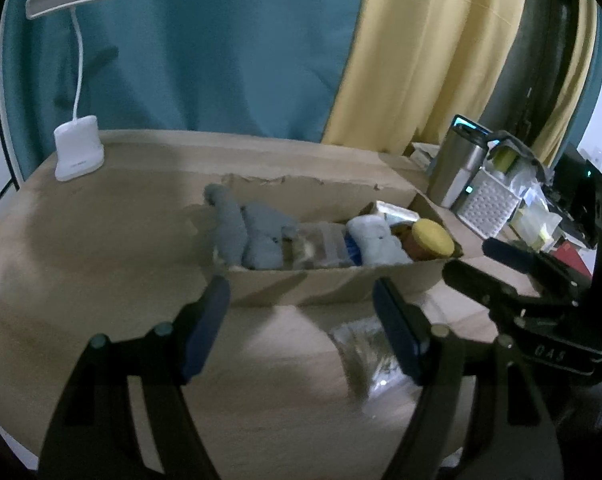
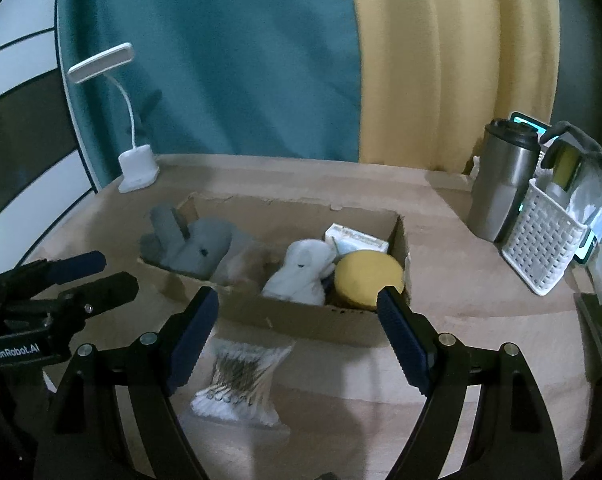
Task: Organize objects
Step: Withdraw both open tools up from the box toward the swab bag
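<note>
Both grippers, left (image 1: 301, 328) and right (image 2: 297, 334), hang wide and empty over the clear bag of cotton swabs (image 2: 241, 380), which sits just in front of the shallow cardboard box (image 2: 301, 320) mid-desk.

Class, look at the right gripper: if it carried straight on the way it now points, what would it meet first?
Most likely the near wall of the cardboard box, which sits centred between the open right gripper fingers. The bag of cotton swabs lies lower, nearer the left finger, so it may be passed over; depth is unclear.
</note>
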`<state>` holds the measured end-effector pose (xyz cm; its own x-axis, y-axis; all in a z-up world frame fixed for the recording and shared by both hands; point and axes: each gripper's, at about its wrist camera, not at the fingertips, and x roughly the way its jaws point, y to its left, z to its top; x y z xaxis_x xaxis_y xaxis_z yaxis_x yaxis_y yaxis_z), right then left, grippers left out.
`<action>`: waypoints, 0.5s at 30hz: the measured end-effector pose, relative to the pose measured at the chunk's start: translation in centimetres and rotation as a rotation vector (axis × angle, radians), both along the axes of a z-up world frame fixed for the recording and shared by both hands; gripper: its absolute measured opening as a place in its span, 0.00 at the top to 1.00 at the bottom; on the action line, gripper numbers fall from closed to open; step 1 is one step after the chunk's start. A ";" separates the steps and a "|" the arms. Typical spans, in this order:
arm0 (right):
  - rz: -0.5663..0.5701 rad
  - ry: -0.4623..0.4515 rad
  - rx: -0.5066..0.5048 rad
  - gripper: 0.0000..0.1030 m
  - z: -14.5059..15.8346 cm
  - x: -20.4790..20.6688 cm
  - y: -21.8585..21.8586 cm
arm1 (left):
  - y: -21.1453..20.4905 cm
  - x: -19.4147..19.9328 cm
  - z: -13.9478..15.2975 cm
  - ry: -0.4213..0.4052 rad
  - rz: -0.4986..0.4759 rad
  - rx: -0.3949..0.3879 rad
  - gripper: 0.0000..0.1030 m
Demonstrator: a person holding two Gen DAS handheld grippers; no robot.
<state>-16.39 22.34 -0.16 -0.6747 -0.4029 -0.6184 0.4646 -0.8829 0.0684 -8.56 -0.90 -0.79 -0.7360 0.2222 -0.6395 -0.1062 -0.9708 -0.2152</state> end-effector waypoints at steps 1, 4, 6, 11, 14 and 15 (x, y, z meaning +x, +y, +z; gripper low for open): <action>0.002 -0.004 0.000 0.18 -0.1 0.1 -0.1 | -0.2 0.1 -0.1 -0.002 0.002 -0.001 0.26; 0.006 -0.022 0.005 0.18 -0.6 0.2 -0.4 | -0.6 0.4 -0.5 -0.012 0.008 -0.004 0.25; 0.010 -0.029 0.009 0.16 -0.9 0.4 -0.7 | -0.8 0.6 -0.7 -0.017 0.012 -0.005 0.24; 0.020 -0.045 0.013 0.15 -1.5 0.7 -1.1 | -1.1 0.8 -1.2 -0.026 0.021 -0.007 0.23; 0.024 -0.053 0.017 0.15 -1.8 0.8 -1.2 | -1.3 1.0 -1.5 -0.029 0.027 -0.003 0.22; 0.027 -0.058 0.021 0.15 -2.0 0.8 -1.4 | -1.4 1.1 -1.6 -0.031 0.028 -0.002 0.22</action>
